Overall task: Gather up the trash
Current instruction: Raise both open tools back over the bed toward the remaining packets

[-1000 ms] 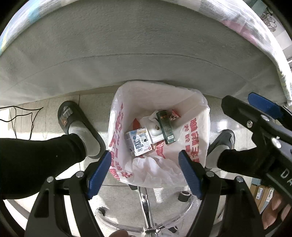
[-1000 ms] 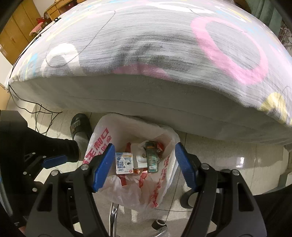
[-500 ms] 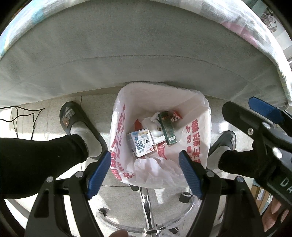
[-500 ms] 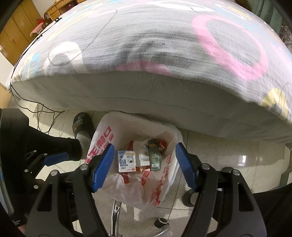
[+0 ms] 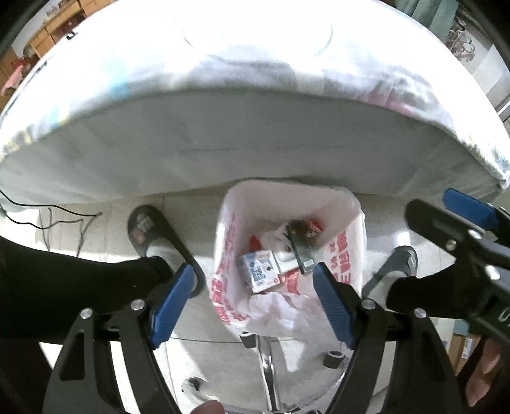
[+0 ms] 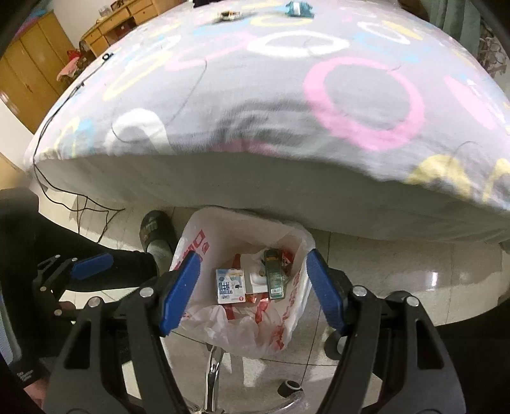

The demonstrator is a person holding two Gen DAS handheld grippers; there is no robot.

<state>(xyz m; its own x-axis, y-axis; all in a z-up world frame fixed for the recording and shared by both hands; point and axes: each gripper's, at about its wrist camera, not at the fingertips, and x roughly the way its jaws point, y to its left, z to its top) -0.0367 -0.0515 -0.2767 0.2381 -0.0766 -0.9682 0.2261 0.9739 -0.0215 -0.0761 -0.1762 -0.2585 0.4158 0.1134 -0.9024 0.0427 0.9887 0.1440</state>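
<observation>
A white plastic bag with red print (image 5: 344, 254) stands open on the floor by the bed; it also shows in the right wrist view (image 6: 296, 305). Inside lie a white and blue carton (image 5: 259, 275) (image 6: 229, 285), a dark green box (image 5: 299, 251) (image 6: 275, 277) and red wrappers. My left gripper (image 5: 251, 305) is open and empty above the bag. My right gripper (image 6: 251, 286) is open and empty above it too. Two small pieces of trash, one teal (image 6: 298, 9) and one dark (image 6: 228, 14), lie on the far side of the bed.
The bed with a ring-patterned grey cover (image 6: 255, 95) fills the upper half. The person's feet in black slippers (image 5: 149, 229) stand either side of the bag. A chair's chrome base (image 5: 267, 375) is below. Black cables (image 6: 79, 207) lie at left. Wooden cabinets (image 6: 28, 70) stand far left.
Both grippers have risen and tilted up, so more of the bed top shows and the bag looks smaller and lower. Both stay open and empty.
</observation>
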